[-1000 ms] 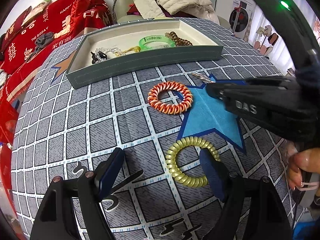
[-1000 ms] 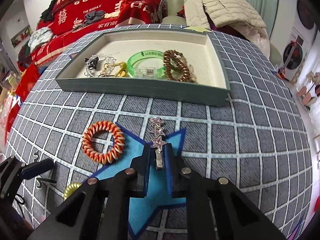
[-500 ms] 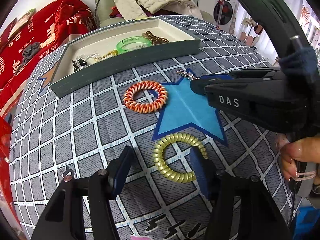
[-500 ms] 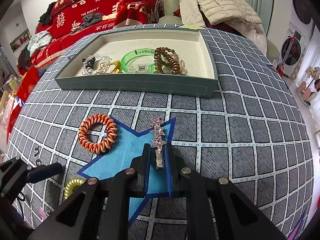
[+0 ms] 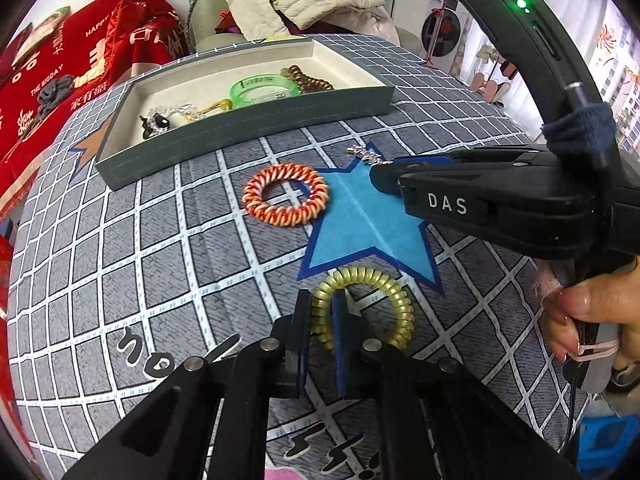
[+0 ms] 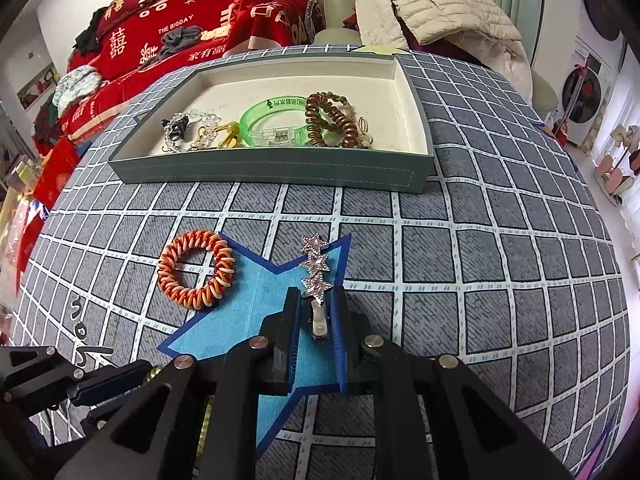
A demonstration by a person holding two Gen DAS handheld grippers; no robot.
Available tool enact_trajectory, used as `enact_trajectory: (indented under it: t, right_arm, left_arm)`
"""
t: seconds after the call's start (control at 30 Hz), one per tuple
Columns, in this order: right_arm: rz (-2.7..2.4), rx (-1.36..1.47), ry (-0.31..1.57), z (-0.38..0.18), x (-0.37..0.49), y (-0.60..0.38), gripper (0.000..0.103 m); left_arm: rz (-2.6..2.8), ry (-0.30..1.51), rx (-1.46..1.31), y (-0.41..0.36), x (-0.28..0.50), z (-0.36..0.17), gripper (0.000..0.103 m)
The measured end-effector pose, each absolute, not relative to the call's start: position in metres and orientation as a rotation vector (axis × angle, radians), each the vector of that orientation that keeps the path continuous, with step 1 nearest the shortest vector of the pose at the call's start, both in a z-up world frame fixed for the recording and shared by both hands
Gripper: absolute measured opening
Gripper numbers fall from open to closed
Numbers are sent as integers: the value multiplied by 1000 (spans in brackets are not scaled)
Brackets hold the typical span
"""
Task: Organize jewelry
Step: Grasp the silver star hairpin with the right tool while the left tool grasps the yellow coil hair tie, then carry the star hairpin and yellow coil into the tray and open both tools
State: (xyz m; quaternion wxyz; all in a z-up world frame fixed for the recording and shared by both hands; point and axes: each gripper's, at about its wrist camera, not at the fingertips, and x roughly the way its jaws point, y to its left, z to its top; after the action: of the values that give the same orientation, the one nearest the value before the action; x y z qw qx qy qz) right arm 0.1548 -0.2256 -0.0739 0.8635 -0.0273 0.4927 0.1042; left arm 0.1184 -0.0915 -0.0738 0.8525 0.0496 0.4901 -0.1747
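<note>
The left claw (image 5: 322, 326) has closed since a moment ago and now pinches the near side of the yellow coil hair tie (image 5: 363, 306) on the cloth. It looks light and squishy. The right claw (image 6: 314, 312) holds the star clip (image 6: 316, 268) by its metal end. The tray (image 6: 280, 168) holds a green bangle (image 6: 276, 122), a brown coil tie (image 6: 332, 120) and chains (image 6: 192, 130).

A grey cloth (image 6: 500, 240) with a white grid and a blue star (image 5: 360, 220) carries an orange-and-white coil band (image 5: 285, 199), a yellow coil band (image 5: 384, 288) and a grey-green, cream-lined tray (image 6: 280, 168).
</note>
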Motion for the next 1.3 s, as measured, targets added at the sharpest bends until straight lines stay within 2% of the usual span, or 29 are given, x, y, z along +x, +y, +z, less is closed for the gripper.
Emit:
enact_trajectory:
  t: [0.2, 0.8, 0.87, 0.97, 1.07, 1.3]
  right_arm:
    - [212, -74, 1036, -74, 157, -220, 29]
    - [174, -116, 1061, -73, 160, -211, 29]
    - [174, -121, 1060, -73, 160, -210, 27]
    - [178, -112, 1057, -73, 159, -211, 16]
    - [176, -93, 1046, -71, 156, -214, 11]
    - [206, -6, 1019, -56, 146, -233, 11]
  left_arm:
    - [-356, 1010, 93, -82, 114, -67, 30]
    - [-320, 961, 86, -66, 112, -56, 30]
    - [-317, 959, 80, -64, 112, -55, 30]
    - [-311, 957, 67, -60, 113, -54, 30]
    - [-306, 953, 48, -54, 115, -52, 30]
    - [-275, 946, -5, -35, 122, -46, 30]
